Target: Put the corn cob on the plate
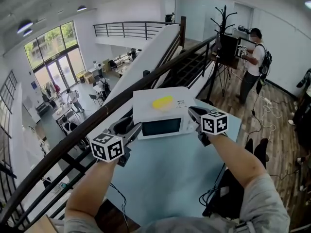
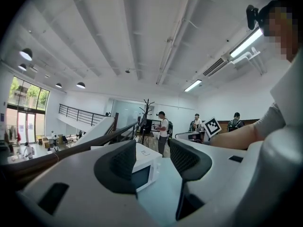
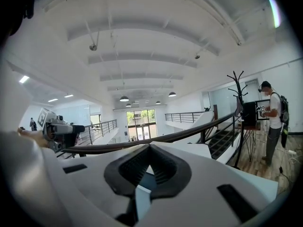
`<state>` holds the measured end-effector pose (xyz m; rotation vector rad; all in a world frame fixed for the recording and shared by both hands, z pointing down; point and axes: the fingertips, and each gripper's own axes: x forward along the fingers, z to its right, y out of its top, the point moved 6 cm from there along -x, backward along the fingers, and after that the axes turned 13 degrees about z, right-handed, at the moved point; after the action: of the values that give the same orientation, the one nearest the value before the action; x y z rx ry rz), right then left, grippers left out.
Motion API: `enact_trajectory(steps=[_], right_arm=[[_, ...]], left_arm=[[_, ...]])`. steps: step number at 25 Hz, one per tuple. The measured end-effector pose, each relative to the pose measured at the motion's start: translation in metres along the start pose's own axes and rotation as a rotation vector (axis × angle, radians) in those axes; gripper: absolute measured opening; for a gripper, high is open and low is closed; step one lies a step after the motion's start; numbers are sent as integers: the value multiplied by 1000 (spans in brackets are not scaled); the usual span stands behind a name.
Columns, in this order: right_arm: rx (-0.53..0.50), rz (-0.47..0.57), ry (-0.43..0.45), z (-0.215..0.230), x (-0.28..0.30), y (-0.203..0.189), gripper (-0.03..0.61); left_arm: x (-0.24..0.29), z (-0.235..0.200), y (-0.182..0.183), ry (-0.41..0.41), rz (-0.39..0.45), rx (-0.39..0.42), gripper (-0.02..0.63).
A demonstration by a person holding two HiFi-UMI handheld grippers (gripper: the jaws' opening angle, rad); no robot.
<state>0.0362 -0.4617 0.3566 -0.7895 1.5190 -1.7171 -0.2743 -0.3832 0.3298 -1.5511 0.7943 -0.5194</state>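
A yellow oblong thing, which looks like the corn cob (image 1: 162, 101), lies on top of a white microwave (image 1: 163, 126) at the far end of the light blue table (image 1: 170, 174). No plate shows in any view. My left gripper (image 1: 132, 128) hovers just short of the microwave's left front corner. Its jaws stand apart with nothing between them, and the left gripper view (image 2: 152, 157) shows the microwave (image 2: 144, 169) through the gap. My right gripper (image 1: 193, 112) is held near the microwave's right front corner. In the right gripper view (image 3: 149, 148) its tips meet and hold nothing.
A dark railing (image 1: 73, 149) runs along the table's left side, with a drop to a lower floor beyond it. A person (image 1: 252, 57) stands at a desk at the back right, near a coat stand (image 1: 224, 13). Cables lie on the wooden floor (image 1: 272, 130).
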Motion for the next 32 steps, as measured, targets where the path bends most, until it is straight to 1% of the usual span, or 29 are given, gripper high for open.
enact_trajectory(steps=[2,5,9,14,17,20,24,28,32], right_arm=[[6,7,-3,-15,-14,4,17],[1,6,0,-39,-35,6,17],[-7,11,-7,-66,-65,8,17],[-40,5,-5,-100,-105,2,17],[-57,16,-1,-115,-133,7,17],[-50,39,26,-124,-160,22,17],[-30,74,86,-128,-200,31,17],[-1,108,142,-120,-228,27,17],[8,107,220,-124,-252,12,17]], left_arm=[[-19,10,3,2,6,10,238],[-43,26,0,-16,-13,9,238],[-64,48,-4,-57,-23,20,237],[-87,81,-3,-139,-17,56,237],[-105,106,-5,-147,-1,59,238],[-122,135,-12,-103,13,33,236],[-143,181,-27,-2,17,-16,235],[-151,222,-39,85,45,-48,232],[-165,263,-45,153,60,-45,231]])
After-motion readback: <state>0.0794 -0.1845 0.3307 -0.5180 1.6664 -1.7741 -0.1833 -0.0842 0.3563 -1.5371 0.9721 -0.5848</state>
